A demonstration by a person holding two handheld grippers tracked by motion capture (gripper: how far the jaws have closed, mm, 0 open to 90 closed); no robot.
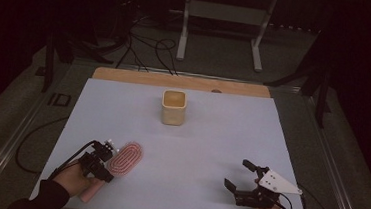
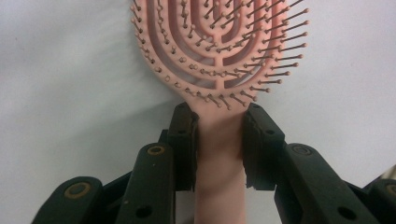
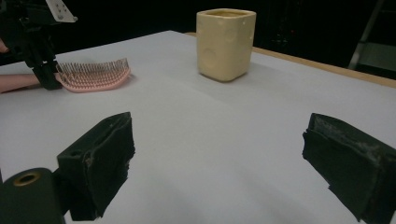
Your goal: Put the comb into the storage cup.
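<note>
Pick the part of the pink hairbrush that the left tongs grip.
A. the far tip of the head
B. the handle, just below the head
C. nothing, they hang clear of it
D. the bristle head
B: the left tongs press both pads on the handle of the pink hairbrush, just below its bristles.

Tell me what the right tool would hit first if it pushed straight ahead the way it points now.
Probably nothing nearby: the right tool stands open over bare table. The yellow cup lies farthest ahead, roughly in line, though depth is hard to judge.
</note>
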